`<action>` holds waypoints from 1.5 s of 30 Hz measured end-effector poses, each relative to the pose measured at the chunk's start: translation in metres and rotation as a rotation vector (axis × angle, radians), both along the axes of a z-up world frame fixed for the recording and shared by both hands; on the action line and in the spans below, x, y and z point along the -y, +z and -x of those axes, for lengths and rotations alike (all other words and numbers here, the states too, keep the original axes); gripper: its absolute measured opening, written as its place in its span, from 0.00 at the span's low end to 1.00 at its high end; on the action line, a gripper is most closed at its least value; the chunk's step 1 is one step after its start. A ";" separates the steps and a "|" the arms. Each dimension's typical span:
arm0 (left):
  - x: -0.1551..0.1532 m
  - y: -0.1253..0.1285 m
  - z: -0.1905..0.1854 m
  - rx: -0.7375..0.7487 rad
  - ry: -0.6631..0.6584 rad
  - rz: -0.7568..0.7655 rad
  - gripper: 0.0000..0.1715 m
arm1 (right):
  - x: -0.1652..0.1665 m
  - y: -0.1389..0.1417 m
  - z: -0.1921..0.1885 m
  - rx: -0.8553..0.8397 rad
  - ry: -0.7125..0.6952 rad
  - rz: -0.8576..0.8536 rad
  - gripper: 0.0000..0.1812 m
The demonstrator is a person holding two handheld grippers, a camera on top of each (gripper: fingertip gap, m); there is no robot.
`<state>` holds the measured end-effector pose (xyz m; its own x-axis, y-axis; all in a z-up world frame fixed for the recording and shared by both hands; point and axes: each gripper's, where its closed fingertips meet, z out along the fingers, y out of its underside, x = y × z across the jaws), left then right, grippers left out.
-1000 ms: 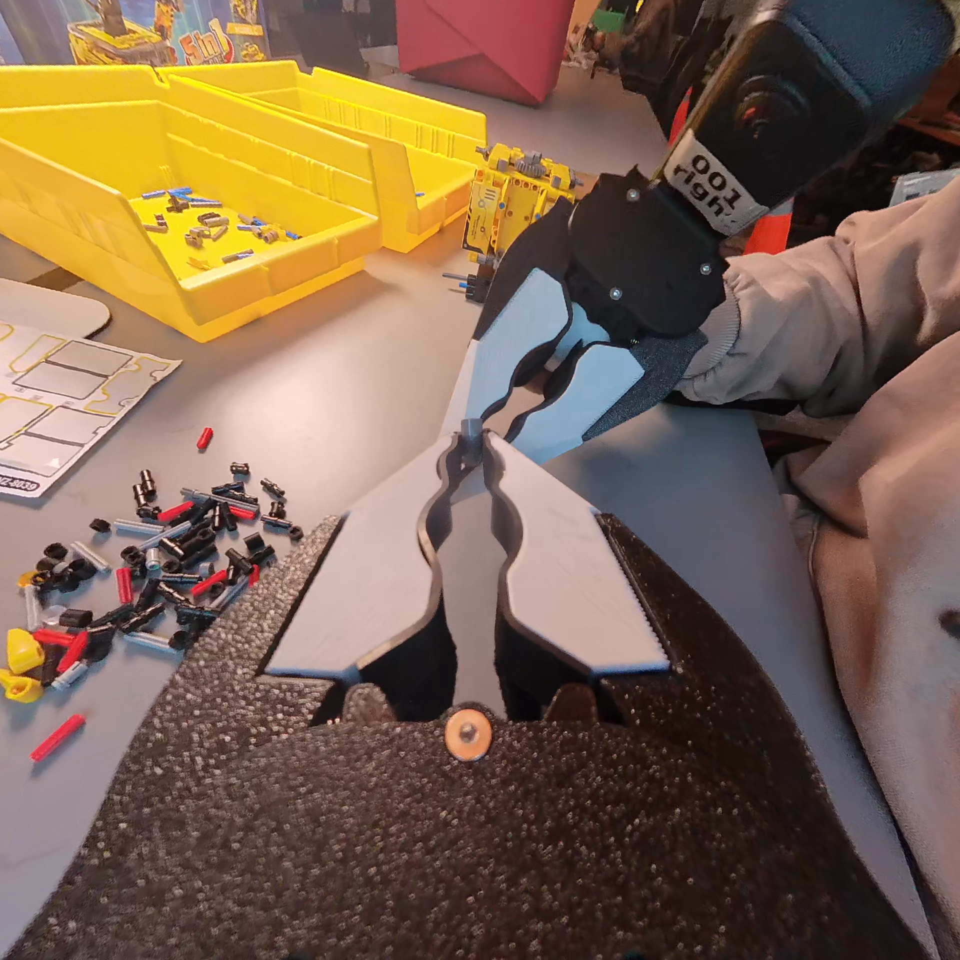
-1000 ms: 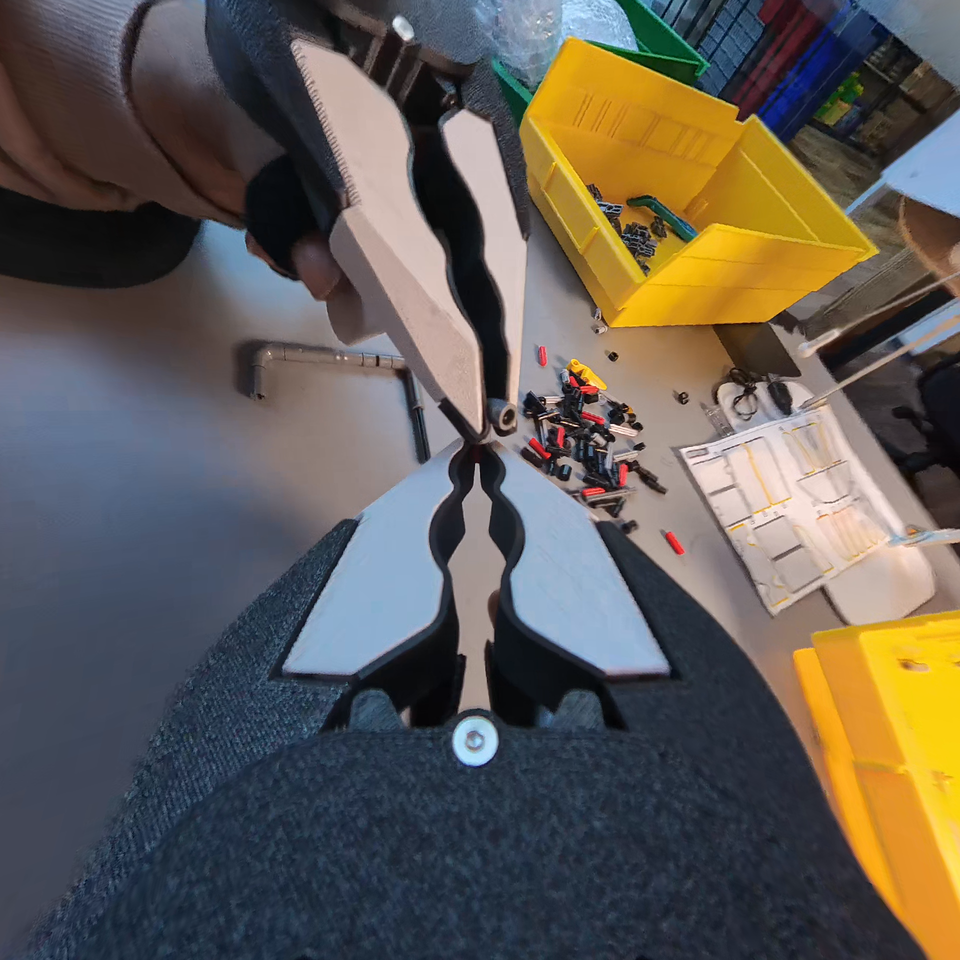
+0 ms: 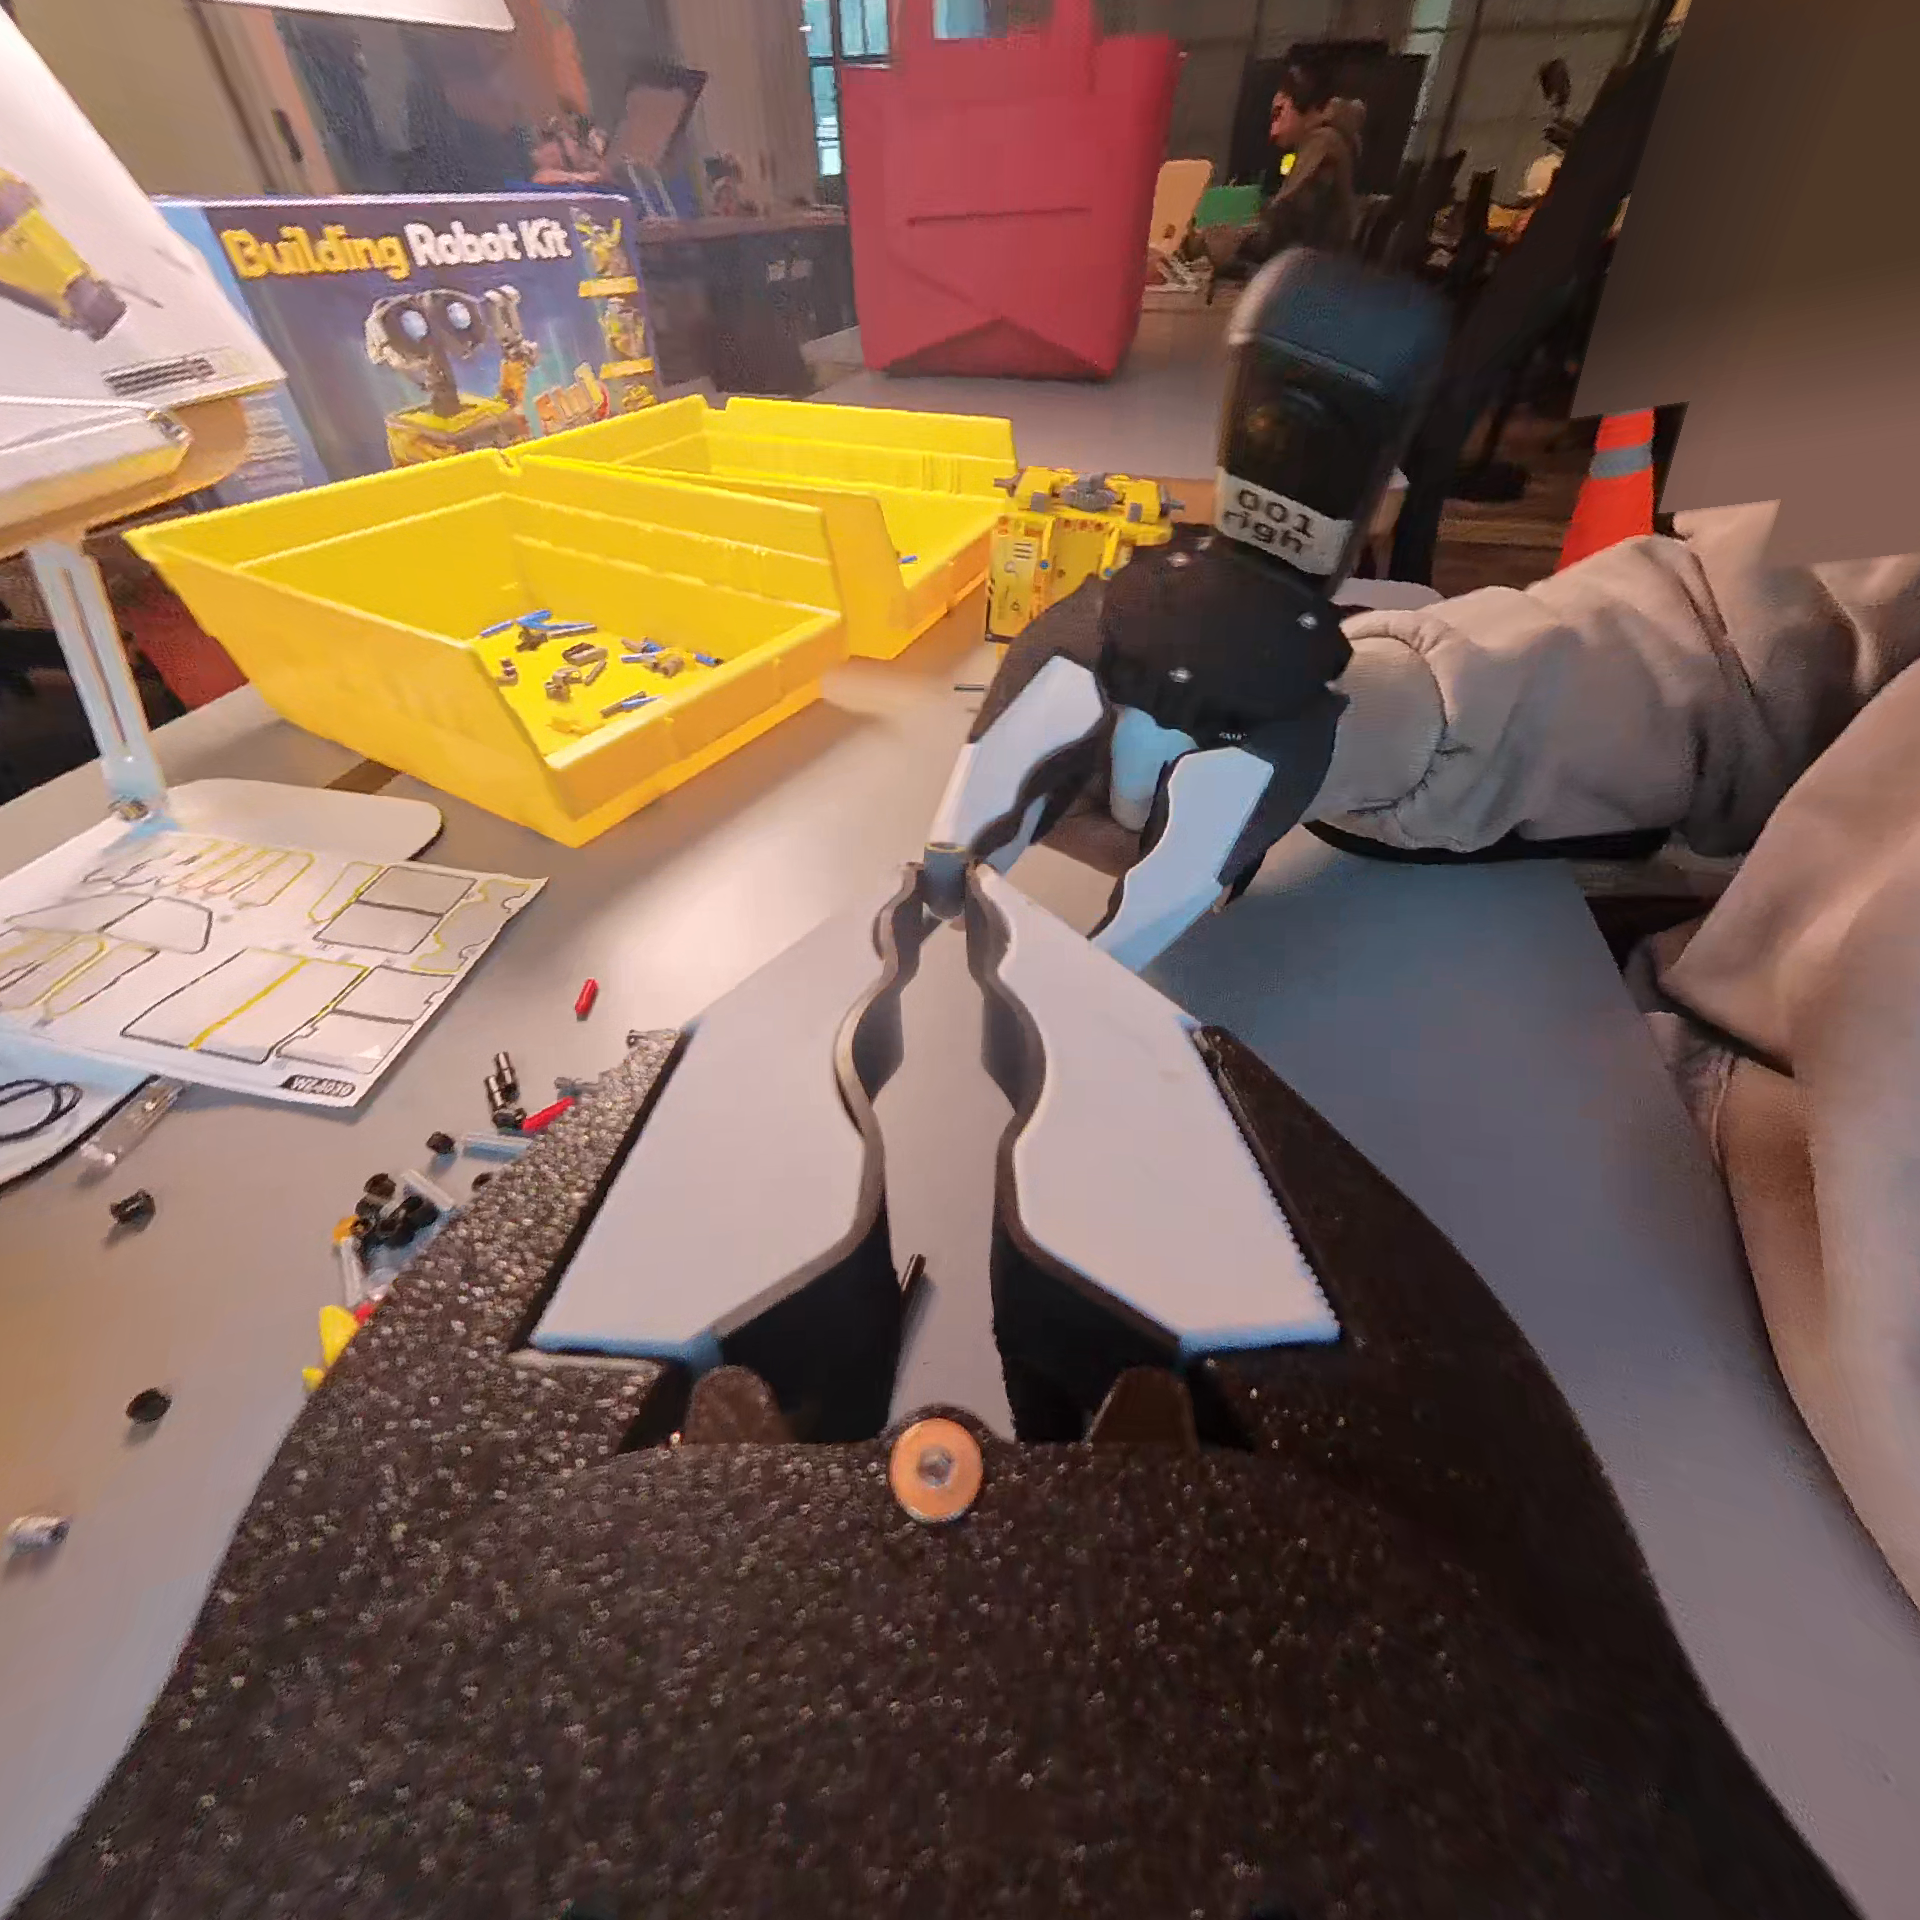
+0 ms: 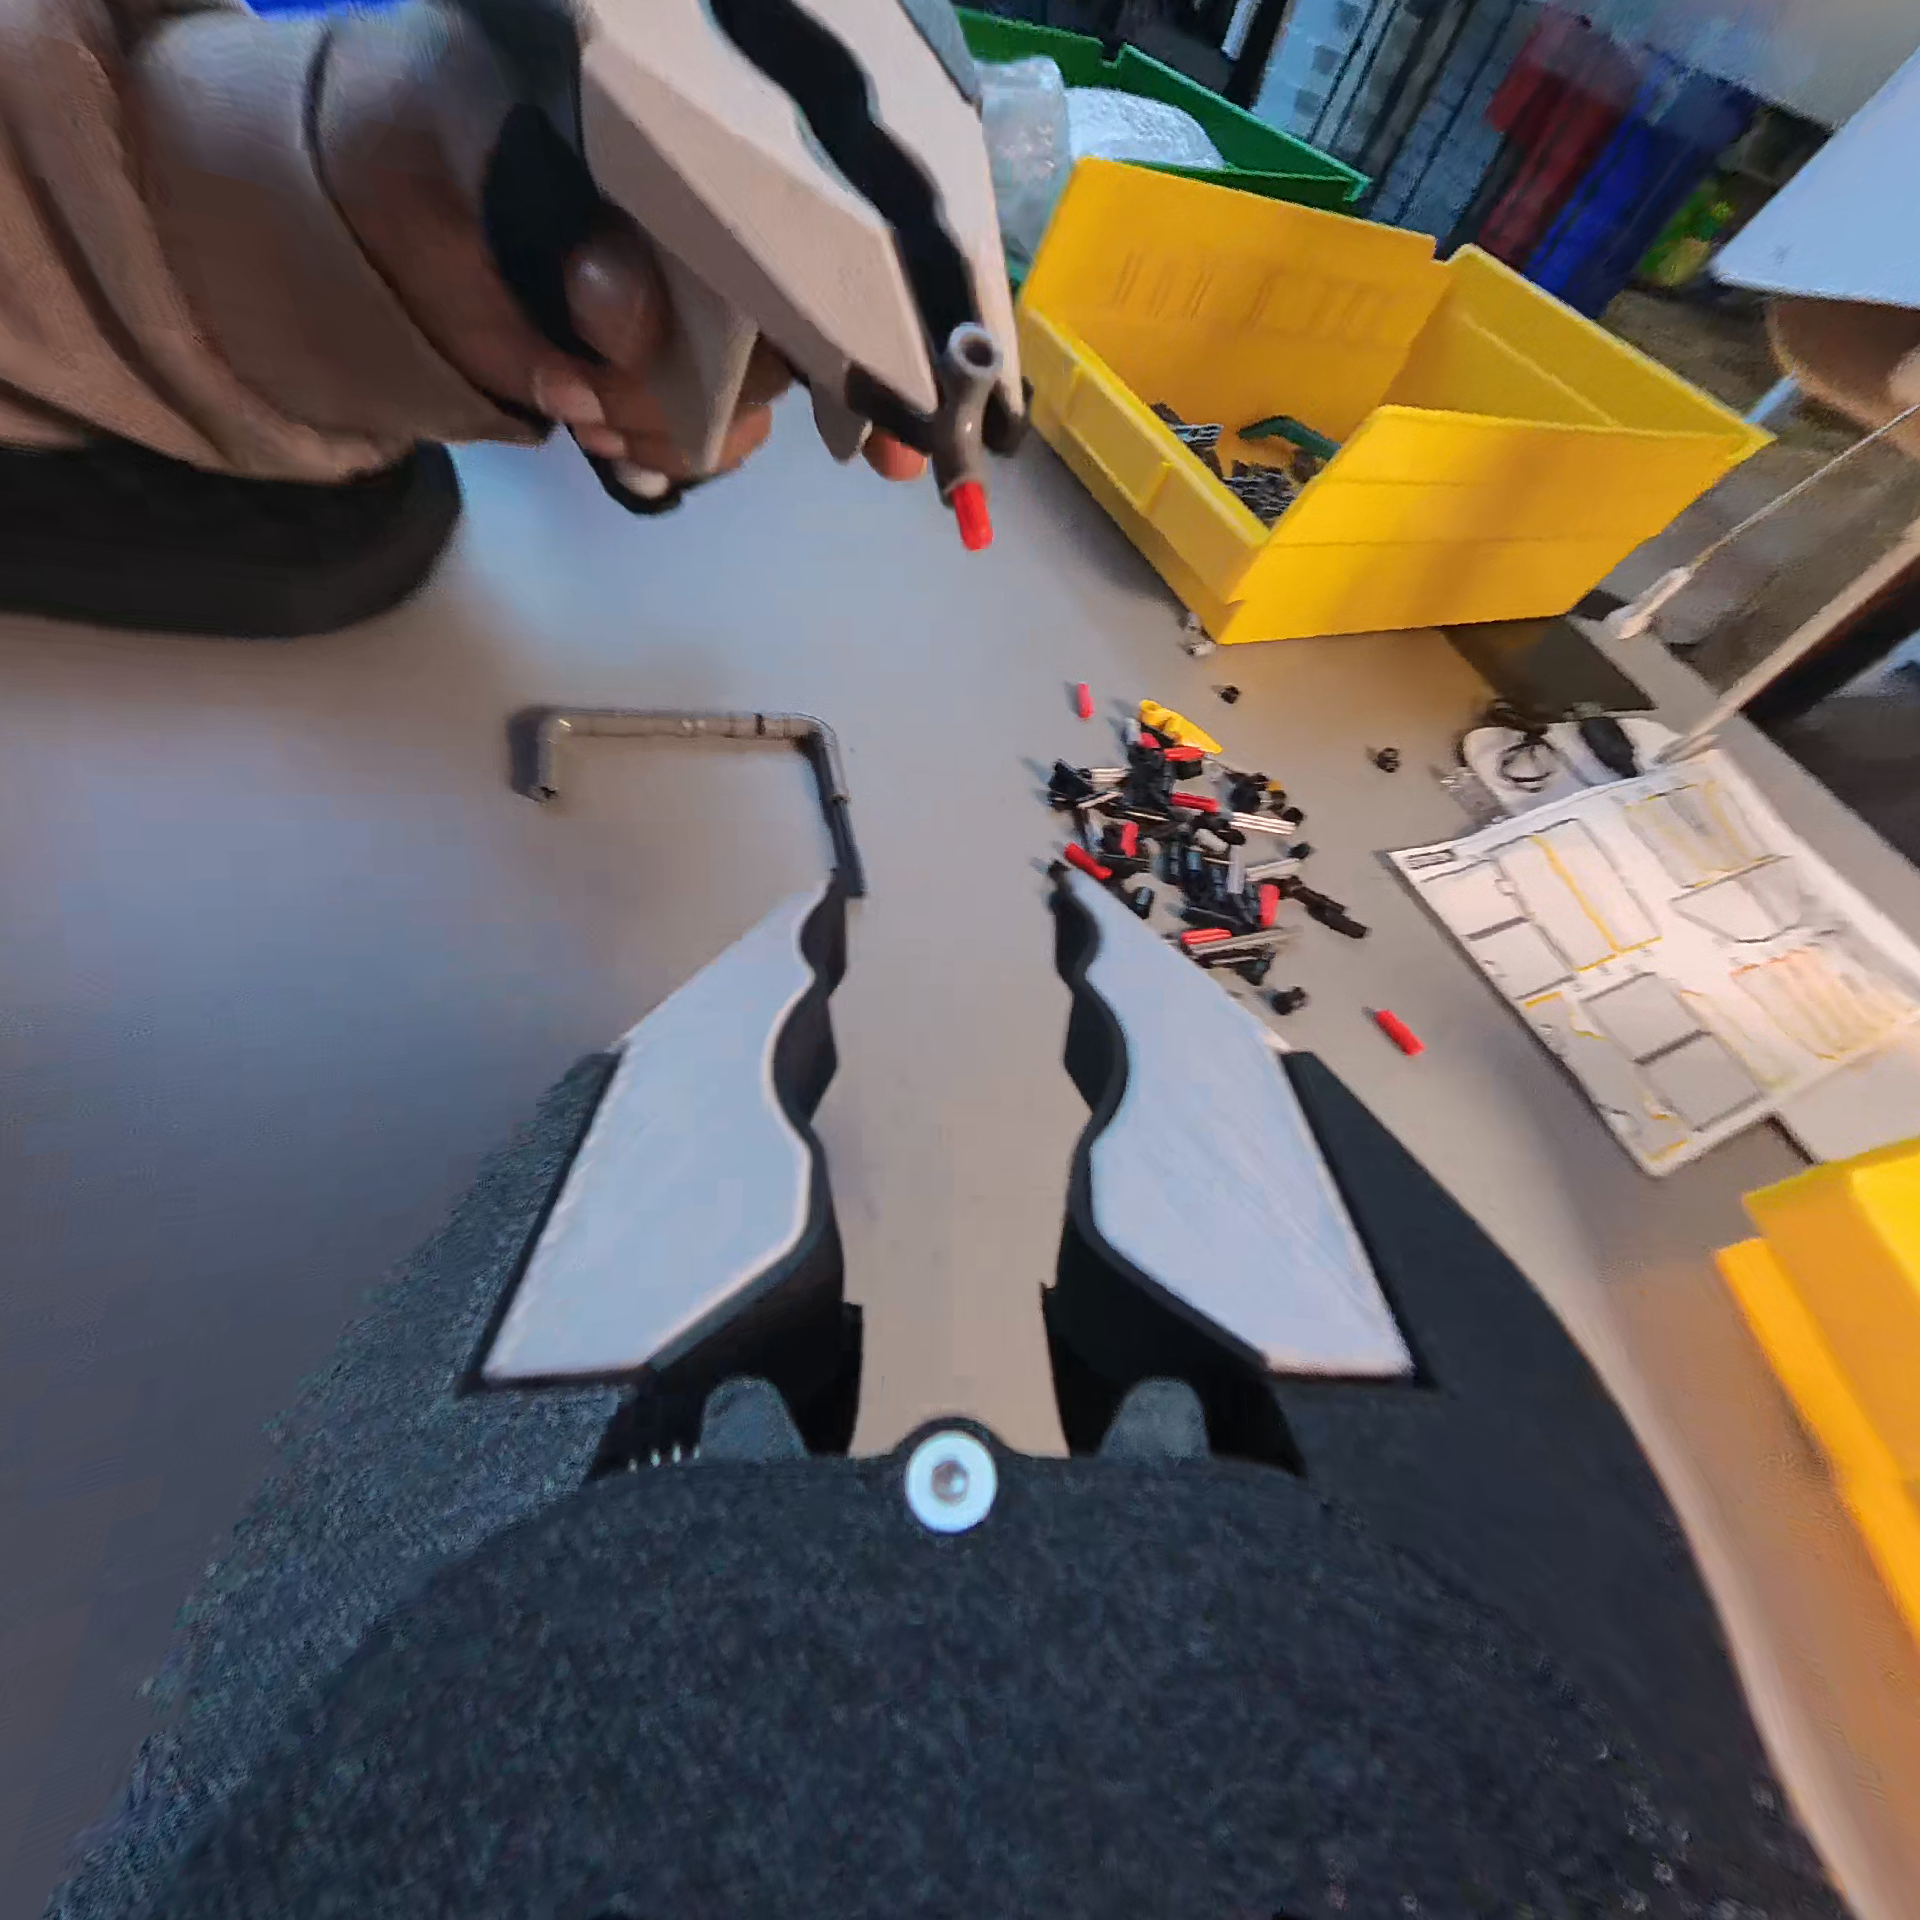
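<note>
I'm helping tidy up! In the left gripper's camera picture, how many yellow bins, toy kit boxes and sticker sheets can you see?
Yellow bins: 2
Toy kit box: 1
Sticker sheet: 1
Total: 4

Soft indoor light, motion blur, wide-angle edge distortion.

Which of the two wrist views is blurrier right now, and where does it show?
Right wrist view: motion-smeared, worst at the edges, so the sticker sheet and yellow bin look soft; the grey connector in the left gripper stays readable. Left wrist view: sharper, with mild blur and wide-angle bending at the edges.
</note>
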<state>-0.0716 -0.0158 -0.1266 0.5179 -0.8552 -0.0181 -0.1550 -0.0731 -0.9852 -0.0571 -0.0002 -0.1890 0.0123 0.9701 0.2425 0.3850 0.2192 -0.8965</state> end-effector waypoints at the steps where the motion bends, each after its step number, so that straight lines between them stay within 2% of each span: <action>1: 0.004 -0.003 -0.005 -0.014 -0.020 -0.020 0.04 | 0.007 0.002 0.002 -0.028 0.029 0.075 0.28; 4: 0.011 -0.007 -0.016 0.015 -0.075 -0.015 0.04 | 0.025 0.021 0.005 -0.158 0.131 0.210 0.27; 9: 0.018 -0.006 -0.027 0.114 -0.146 0.032 0.04 | 0.042 0.049 -0.004 -0.298 0.240 0.296 0.15; 14: 0.022 0.002 -0.030 0.176 -0.183 0.050 0.04 | 0.036 0.058 -0.010 -0.346 0.217 0.322 0.02; 25: 0.027 0.005 -0.033 0.200 -0.202 0.052 0.04 | 0.041 0.061 -0.011 -0.336 0.234 0.314 0.01; 30: 0.032 0.003 -0.036 0.168 -0.217 0.049 0.04 | 0.046 0.061 -0.010 -0.306 0.228 0.295 0.01; 40: 0.038 0.018 -0.038 0.188 -0.304 0.084 0.04 | 0.053 0.081 -0.019 -0.377 0.284 0.342 0.00; 41: 0.035 0.020 -0.035 0.203 -0.285 0.082 0.04 | 0.053 0.082 -0.021 -0.382 0.294 0.353 0.00; 42: 0.022 0.030 -0.015 0.275 -0.203 0.074 0.04 | 0.054 0.091 -0.029 -0.431 0.327 0.370 0.00; 43: 0.012 0.045 0.020 0.383 -0.142 0.076 0.04 | 0.043 0.106 -0.043 -0.508 0.319 0.436 0.00; 44: 0.013 0.055 0.043 0.439 -0.123 0.061 0.03 | 0.031 0.114 -0.055 -0.543 0.278 0.411 0.00; 45: 0.017 0.047 0.041 0.361 -0.115 0.037 0.04 | 0.027 0.110 -0.055 -0.516 0.245 0.356 0.00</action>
<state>-0.1130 -0.0329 -0.0793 0.3862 -0.9046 0.1804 0.1923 -0.1123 -0.9749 -0.0020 -0.0275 -0.0793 -0.1894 0.9794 -0.0705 -0.1357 -0.0973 -0.9860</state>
